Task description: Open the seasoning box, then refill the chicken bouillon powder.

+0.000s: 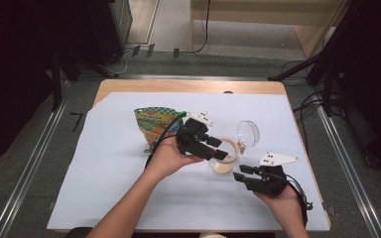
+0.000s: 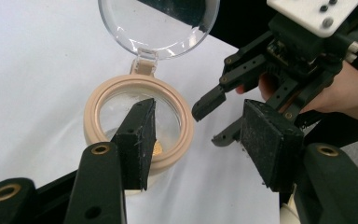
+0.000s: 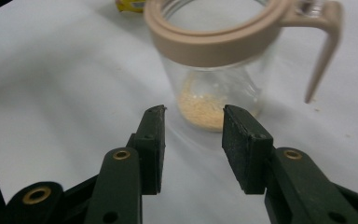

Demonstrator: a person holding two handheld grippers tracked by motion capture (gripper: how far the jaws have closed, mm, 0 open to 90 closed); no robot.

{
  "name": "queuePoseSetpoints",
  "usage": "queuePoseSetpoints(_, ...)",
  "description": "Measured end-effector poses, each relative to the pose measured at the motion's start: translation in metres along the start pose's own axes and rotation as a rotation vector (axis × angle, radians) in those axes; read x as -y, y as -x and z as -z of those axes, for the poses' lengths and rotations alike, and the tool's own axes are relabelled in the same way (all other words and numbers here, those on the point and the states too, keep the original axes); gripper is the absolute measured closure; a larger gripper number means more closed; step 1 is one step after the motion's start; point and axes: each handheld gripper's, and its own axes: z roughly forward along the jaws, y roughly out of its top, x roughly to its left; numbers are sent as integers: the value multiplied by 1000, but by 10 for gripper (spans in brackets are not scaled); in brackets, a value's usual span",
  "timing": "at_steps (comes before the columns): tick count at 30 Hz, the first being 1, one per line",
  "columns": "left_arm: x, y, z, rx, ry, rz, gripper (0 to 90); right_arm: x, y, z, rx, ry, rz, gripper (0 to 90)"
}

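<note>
A small glass jar (image 1: 222, 163) with a beige rim (image 2: 172, 100) stands on the white sheet, its clear hinged lid (image 1: 248, 133) flipped open behind it. Yellowish crumbs (image 3: 204, 111) lie at its bottom. My left gripper (image 1: 219, 148) hovers open over the jar's mouth; in the left gripper view (image 2: 198, 135) one jaw is above the opening and the other is outside the rim. My right gripper (image 1: 241, 172) is open just in front and to the right of the jar, a short way from the glass (image 3: 193, 116). It holds nothing.
A green and yellow snack bag (image 1: 154, 124) lies left of the jar, behind my left hand. The white sheet (image 1: 109, 168) covers most of the wooden table (image 1: 178, 86). Dark stands and cables surround the table.
</note>
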Motion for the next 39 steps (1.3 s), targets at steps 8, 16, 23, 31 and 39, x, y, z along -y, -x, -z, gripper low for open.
queuePoseSetpoints(8, 10, 1, 14, -34, 6, 5, 444, -1, -8, -10, -44, -25, 37, 596)
queuePoseSetpoints(16, 19, -3, 35, -49, 33, 28, 445, -4, -15, -19, -64, -48, 77, 547)
queuePoseSetpoints(23, 26, -11, 52, -63, 56, 64, 446, -4, -18, -26, -72, -67, 99, 535)
queuePoseSetpoints(31, 30, -15, 71, -99, 47, 76, 447, -4, -22, -35, -86, -89, 126, 519)
queuePoseSetpoints(39, 42, -19, 94, -132, 53, 99, 447, -5, -25, -38, -102, -86, 135, 517)
